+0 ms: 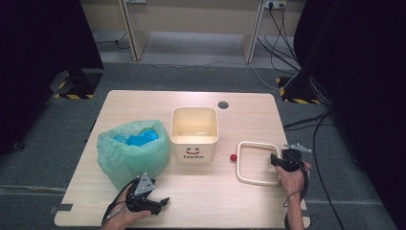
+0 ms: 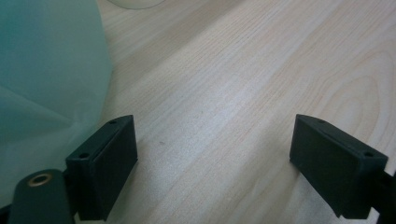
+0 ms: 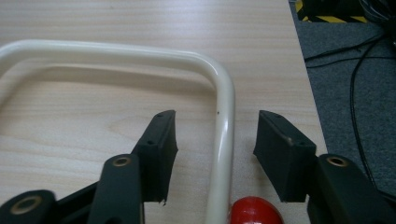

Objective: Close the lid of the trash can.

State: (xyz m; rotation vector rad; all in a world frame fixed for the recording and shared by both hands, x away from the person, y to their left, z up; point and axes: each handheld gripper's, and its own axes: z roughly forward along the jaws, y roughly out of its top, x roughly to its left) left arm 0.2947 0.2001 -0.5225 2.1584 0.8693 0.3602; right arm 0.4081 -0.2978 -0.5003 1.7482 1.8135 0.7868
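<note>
At the lower left of the high view the left gripper [image 1: 160, 205] rested low over the table [image 1: 206, 201], its jaws standing wide apart with nothing but bare wood between them, as its own view confirmed. It sat just beside the green bag [image 1: 131, 155] and well apart from the work in hand.

At the lower right of the high view the right gripper [image 1: 276, 162] was found at the right side of the cream frame [image 1: 256, 181] — a rounded rectangular hoop lying flat on the table. This was plainly the nearer hand. In the right gripper view the near rail of the frame [image 3: 224, 154] ran straight up the picture between the two jaws, its long axis in line with the gripper's own reach, before bending left at a rounded corner in mid-frame. The jaws stood part-way apart, one on each side of the rail; a gap of table showed on both sides, so the pads did not press on it. A red ball [image 3: 254, 212] lay at the bottom edge of that view, touching or nearly touching the rail on its right side.

In my judgement the coming move turned on that straddle — the rail was already centred and crosswise to the closing line, so a pinch needed no further approach.

Farther up the table stood the cream bin [image 1: 195, 134], at the centre of the high view.
</note>
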